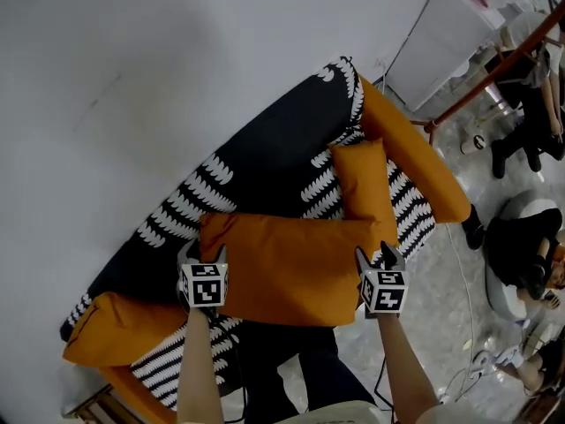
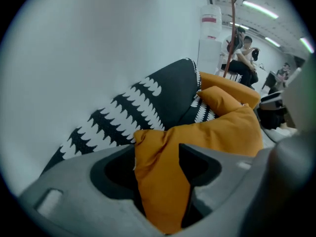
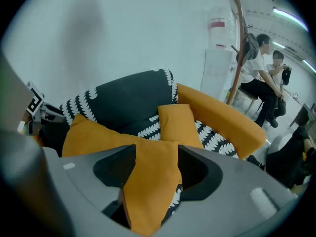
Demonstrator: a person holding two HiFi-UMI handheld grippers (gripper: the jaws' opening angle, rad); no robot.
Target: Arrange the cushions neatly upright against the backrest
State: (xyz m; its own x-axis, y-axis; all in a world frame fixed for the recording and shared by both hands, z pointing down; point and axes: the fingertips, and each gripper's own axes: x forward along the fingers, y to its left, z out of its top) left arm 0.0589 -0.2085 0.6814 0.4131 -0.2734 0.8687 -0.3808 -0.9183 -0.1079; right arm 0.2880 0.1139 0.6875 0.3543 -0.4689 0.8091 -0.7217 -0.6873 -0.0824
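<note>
A large orange cushion (image 1: 282, 268) hangs lengthways over the front of the sofa seat (image 1: 410, 219), held by its two lower corners. My left gripper (image 1: 204, 256) is shut on the left corner, with bunched fabric filling the gap between its jaws (image 2: 158, 181). My right gripper (image 1: 375, 256) is shut on the right corner in the same way (image 3: 150, 181). A smaller orange cushion (image 1: 362, 184) lies on the seat, leaning near the black, white-patterned backrest (image 1: 265, 157); the right gripper view also shows this smaller cushion (image 3: 177, 122).
Orange armrests bound the sofa at the near left (image 1: 115, 329) and the far right (image 1: 415, 157). A grey wall stands behind the backrest. At the right are a white cabinet (image 1: 450, 42), a reddish pole (image 1: 485, 82) and seated people (image 1: 530, 254).
</note>
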